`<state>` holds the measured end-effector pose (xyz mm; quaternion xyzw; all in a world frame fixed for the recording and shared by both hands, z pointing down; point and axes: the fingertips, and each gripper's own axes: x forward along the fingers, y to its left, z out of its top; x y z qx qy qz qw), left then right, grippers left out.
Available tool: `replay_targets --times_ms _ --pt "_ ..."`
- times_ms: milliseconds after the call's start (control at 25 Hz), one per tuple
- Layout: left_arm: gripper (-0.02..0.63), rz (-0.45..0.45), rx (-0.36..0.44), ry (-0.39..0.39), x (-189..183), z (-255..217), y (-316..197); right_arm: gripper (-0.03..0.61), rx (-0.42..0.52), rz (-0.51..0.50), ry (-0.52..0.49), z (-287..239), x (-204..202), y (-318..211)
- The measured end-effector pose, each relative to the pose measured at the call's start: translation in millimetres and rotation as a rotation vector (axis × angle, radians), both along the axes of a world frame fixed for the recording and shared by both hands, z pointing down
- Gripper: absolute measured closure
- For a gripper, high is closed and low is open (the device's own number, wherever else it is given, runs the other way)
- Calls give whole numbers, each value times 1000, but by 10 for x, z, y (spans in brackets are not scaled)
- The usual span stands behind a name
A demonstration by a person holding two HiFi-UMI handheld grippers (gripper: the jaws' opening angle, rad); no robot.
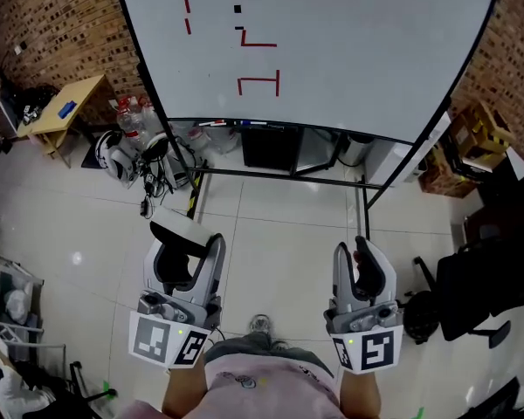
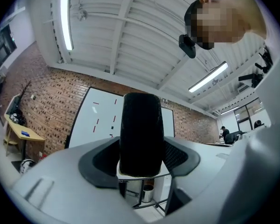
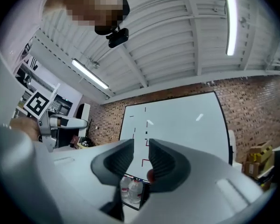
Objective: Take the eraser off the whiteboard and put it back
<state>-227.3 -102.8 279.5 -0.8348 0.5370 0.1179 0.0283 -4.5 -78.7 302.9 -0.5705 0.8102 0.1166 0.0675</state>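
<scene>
Head view: set high, facing forward and steeply down; whiteboard [image 1: 349, 51] at top, tiled floor [image 1: 271, 234] below, both well off. Left gripper view: close behind own jaws, tilted up toward ceiling [image 2: 130, 27] and brick wall [image 2: 46, 106]. Right gripper view: likewise close, angled up. Shared by all three: whiteboard with red marks [image 1: 260, 84].

— What's straight ahead?
— The whiteboard [image 1: 349, 51] on its stand, with red marks [image 1: 260, 84] near the top and tiled floor [image 1: 271, 234] below.
— And the claws?
— Both are low in the frame. The left claw [image 1: 185, 251] grips the black-and-white eraser [image 1: 176, 227]. The right claw [image 1: 364, 256] has its jaws together.
— Anything on the left?
— A wooden desk [image 1: 70, 112], and bottles [image 1: 131, 116] by the stand's foot.
</scene>
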Motion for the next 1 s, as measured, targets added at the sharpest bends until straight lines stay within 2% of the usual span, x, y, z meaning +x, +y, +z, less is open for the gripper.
replay_targets --times_ms 120,280,480,800,1000 --pt "342 -15 4 -13 118 -30 355 488 25 -15 25 -39 41 288" --pt "342 -22 -25 -48 318 17 797 488 29 -41 -33 -72 188 662" --pt "341 -19 -35 -51 368 -7 1202 488 35 -39 -46 -146 223 1012" --pt "342 7 -4 -60 449 -127 1508 488 65 9 -53 -260 331 1383" --pt "342 15 -1 -51 412 -136 1617 488 72 14 -64 -253 266 1534"
